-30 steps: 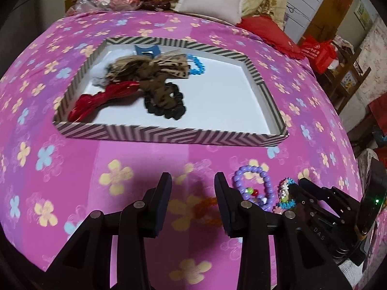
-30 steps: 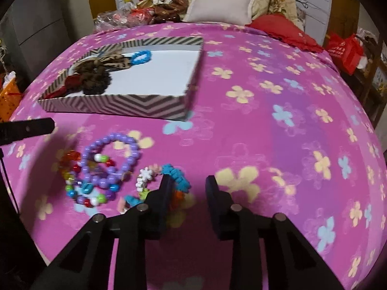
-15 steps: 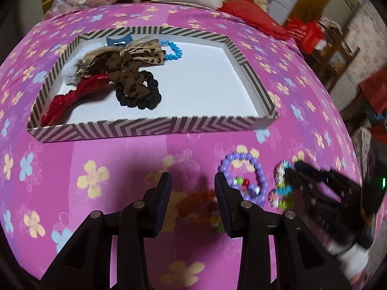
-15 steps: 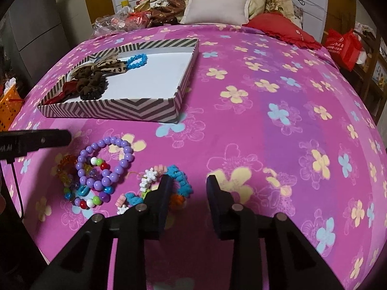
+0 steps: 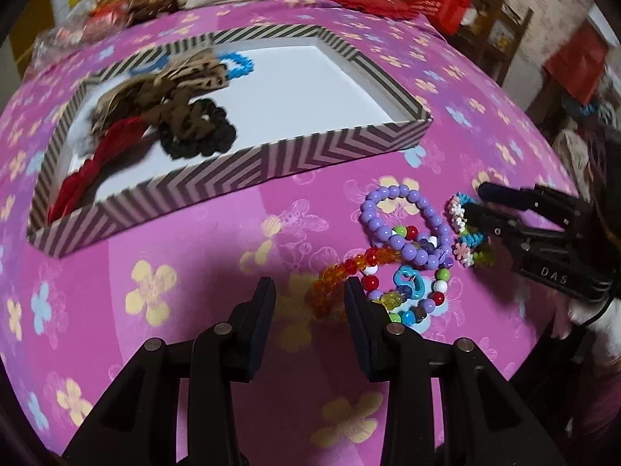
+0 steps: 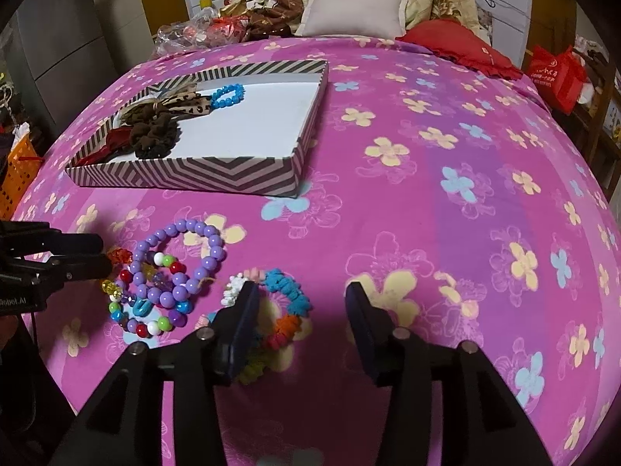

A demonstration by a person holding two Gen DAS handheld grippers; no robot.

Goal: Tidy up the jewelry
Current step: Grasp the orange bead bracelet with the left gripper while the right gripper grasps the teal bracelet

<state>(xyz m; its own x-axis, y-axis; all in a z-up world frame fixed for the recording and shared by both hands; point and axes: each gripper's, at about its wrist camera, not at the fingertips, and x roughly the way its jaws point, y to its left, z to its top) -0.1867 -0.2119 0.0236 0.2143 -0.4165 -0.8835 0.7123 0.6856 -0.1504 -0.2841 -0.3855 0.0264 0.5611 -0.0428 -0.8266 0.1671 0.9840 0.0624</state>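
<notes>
A striped tray (image 5: pixel 240 167) (image 6: pixel 217 174) on the pink flowered bedspread holds scrunchies (image 5: pixel 198 128), a red hair tie and a blue bead bracelet (image 6: pixel 228 95). In front of it lie a purple bead bracelet (image 5: pixel 407 225) (image 6: pixel 182 260), an orange-red bead bracelet (image 5: pixel 349 272), a multicoloured bead bracelet (image 5: pixel 411 299) and a knitted multicoloured bracelet (image 6: pixel 283 310) (image 5: pixel 465 233). My left gripper (image 5: pixel 308 310) is open, with the orange bracelet's end between its fingers. My right gripper (image 6: pixel 300 322) is open, its left finger over the knitted bracelet.
Pillows (image 6: pixel 349 7), a red cushion (image 6: pixel 458 46) and a heap of clothes and bags (image 6: pixel 233 27) lie at the bed's far end. A red bag (image 6: pixel 555 73) sits on furniture right of the bed. An orange basket (image 6: pixel 15 171) stands at the left.
My left gripper has swung right and closer to the loose bracelets. My right gripper's fingers have opened wider and it has pulled back a little, and the tray now looks farther away.
</notes>
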